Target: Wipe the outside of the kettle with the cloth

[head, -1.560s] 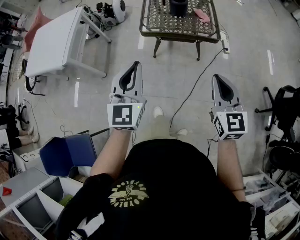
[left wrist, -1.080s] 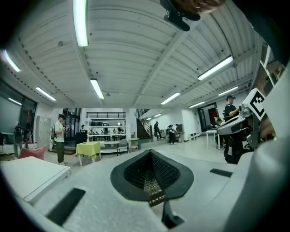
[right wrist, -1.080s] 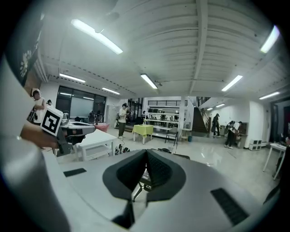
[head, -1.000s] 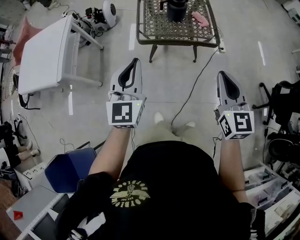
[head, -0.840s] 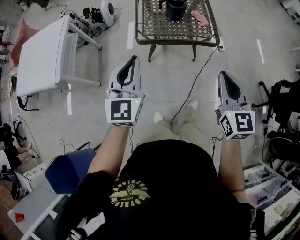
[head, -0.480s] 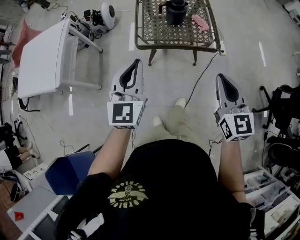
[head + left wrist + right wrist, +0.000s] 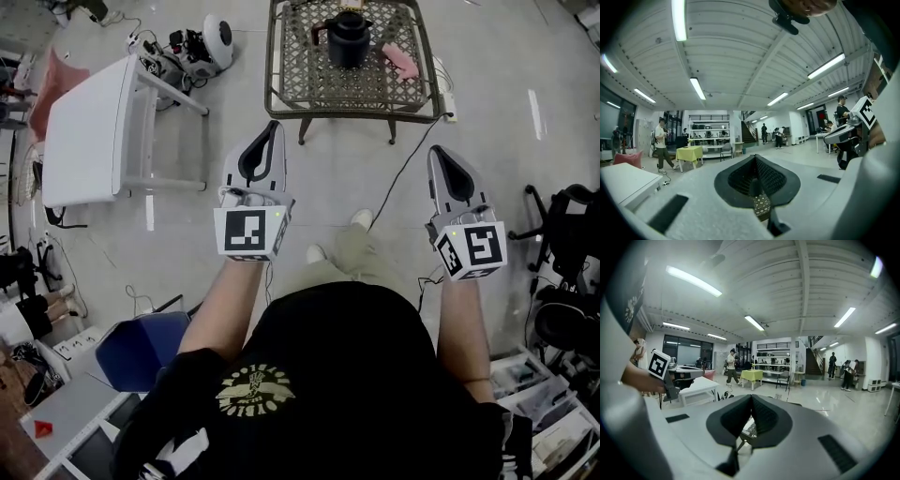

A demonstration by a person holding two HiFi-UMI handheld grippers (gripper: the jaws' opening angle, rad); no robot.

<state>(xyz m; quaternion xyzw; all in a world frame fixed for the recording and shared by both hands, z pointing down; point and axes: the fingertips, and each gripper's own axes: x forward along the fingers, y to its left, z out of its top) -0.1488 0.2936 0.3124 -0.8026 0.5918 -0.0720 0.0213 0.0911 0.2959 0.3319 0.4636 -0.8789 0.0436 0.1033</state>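
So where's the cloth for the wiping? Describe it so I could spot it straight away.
Find the metal lattice-top table at the top of the head view, ahead of the person. A dark kettle stands on it, and the cloth lies flat on the table top, right of the kettle in that view. It is the only pink, soft thing there.

This is looking like a big open lab or workshop hall. Long strip lights (image 7: 698, 88) are running across a ribbed ceiling, and far off, people (image 7: 661, 143) are standing about near open shelving (image 7: 710, 131), a staircase (image 7: 749, 133) and a yellow-draped table (image 7: 689, 152). Cables (image 7: 403, 169) are trailing over the grey floor (image 7: 328, 178); far left, what may be a small robot (image 7: 217, 37) is lying by a white table (image 7: 89, 131). Near right, parts bins (image 7: 553, 412) are sitting beside an office chair (image 7: 572, 225).
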